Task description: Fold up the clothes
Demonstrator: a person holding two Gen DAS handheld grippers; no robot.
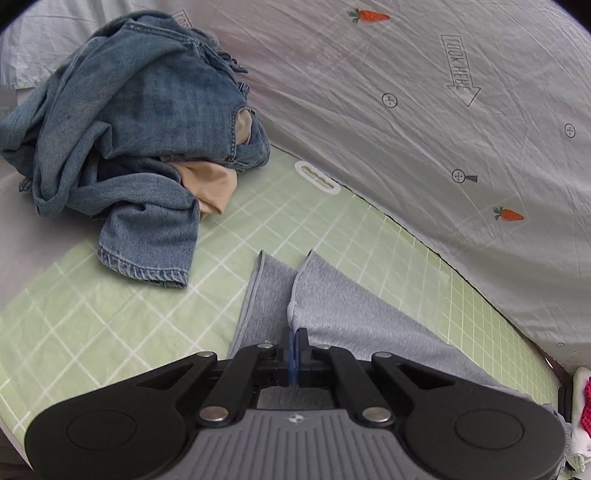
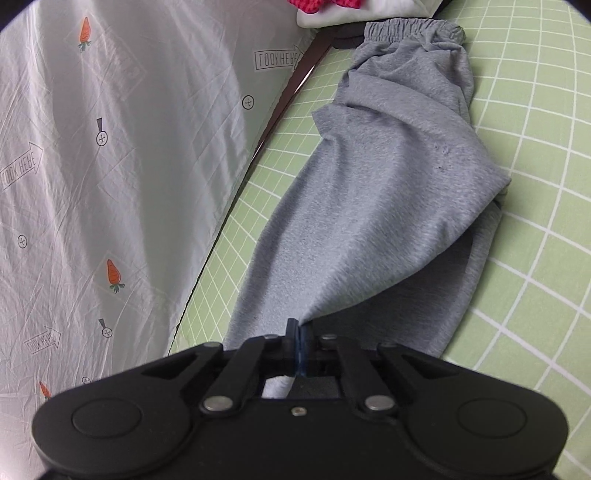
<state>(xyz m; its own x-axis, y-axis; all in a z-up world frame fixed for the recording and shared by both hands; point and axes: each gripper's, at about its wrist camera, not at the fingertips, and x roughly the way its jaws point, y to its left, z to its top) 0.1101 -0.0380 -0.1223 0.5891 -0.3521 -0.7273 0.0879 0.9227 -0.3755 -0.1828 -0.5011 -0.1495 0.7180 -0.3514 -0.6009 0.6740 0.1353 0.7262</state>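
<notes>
Grey sweatpants (image 1: 332, 310) lie on the green checked sheet (image 1: 92, 314). In the left wrist view their two leg hems point away from me. My left gripper (image 1: 294, 338) is shut on the grey cloth just behind the hems. In the right wrist view the sweatpants (image 2: 369, 206) stretch away to their elastic waistband (image 2: 410, 27). My right gripper (image 2: 297, 328) is shut on a pinch of the grey cloth, which pulls up into a fold.
A heap of blue jeans (image 1: 129, 122) with a beige garment (image 1: 210, 184) lies at the far left. A white carrot-print sheet (image 1: 443, 110) borders the green sheet. Folded white and pink clothes (image 2: 354, 9) lie beyond the waistband.
</notes>
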